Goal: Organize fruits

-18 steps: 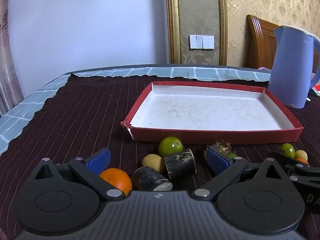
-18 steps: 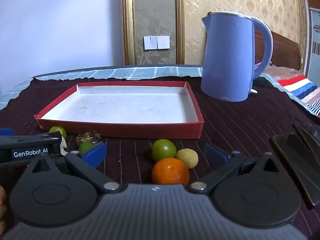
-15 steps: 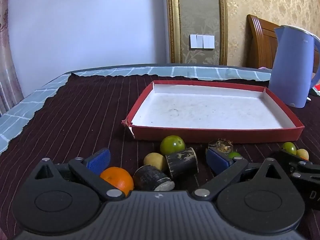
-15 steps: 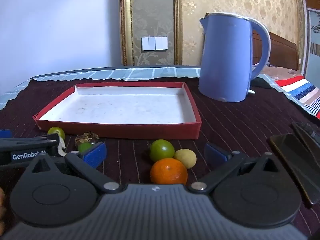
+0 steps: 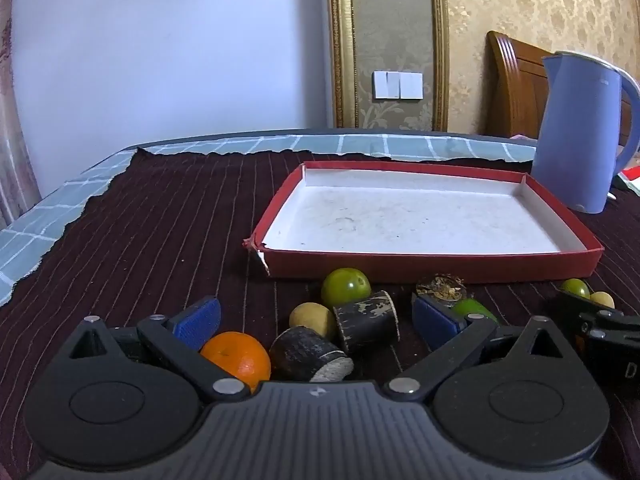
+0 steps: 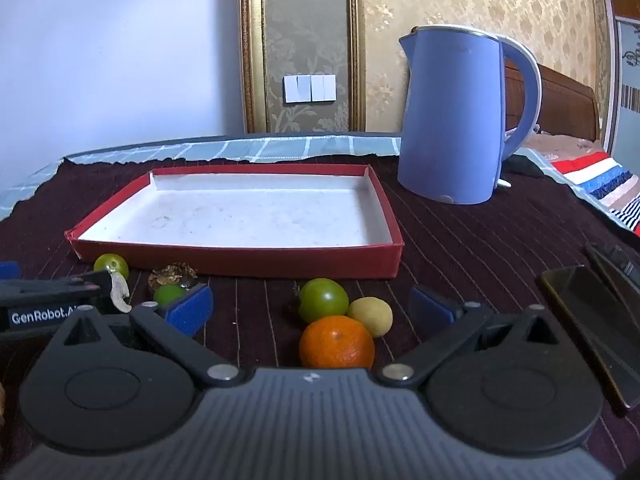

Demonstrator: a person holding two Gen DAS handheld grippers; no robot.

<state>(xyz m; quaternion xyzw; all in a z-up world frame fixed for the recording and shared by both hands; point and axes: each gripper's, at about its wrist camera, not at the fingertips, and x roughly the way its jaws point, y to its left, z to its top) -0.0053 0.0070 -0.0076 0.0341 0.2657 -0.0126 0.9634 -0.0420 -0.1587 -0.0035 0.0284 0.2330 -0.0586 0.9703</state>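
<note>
Nearest to us, our left gripper (image 5: 316,316) stands with its blue pads spread as wide as they go, gripping nothing. Between them on the dark striped cloth lie a round orange citrus fruit (image 5: 237,357), two dark sugarcane-like stubs (image 5: 310,354) and a small yellow round fruit (image 5: 313,320). Our right gripper (image 6: 310,306) is equally spread and empty, framing a second orange citrus fruit (image 6: 337,342), a green tomato-like fruit (image 6: 323,299) and a pale yellow fruit (image 6: 370,316).

Over the last half second both views have barely shifted: the fruit sits a touch deeper between the pads, nothing lifted. We judge the task is only beginning.

Just beyond, touching or nearly touching the near wall, lie another green fruit (image 5: 346,286) and a brown husked one (image 5: 441,288). The shallow red cardboard tray with a white floor (image 6: 236,259) holds no fruit yet. Farther back, toward the table's right far corner, stands a blue plastic kettle (image 6: 454,116).
</note>
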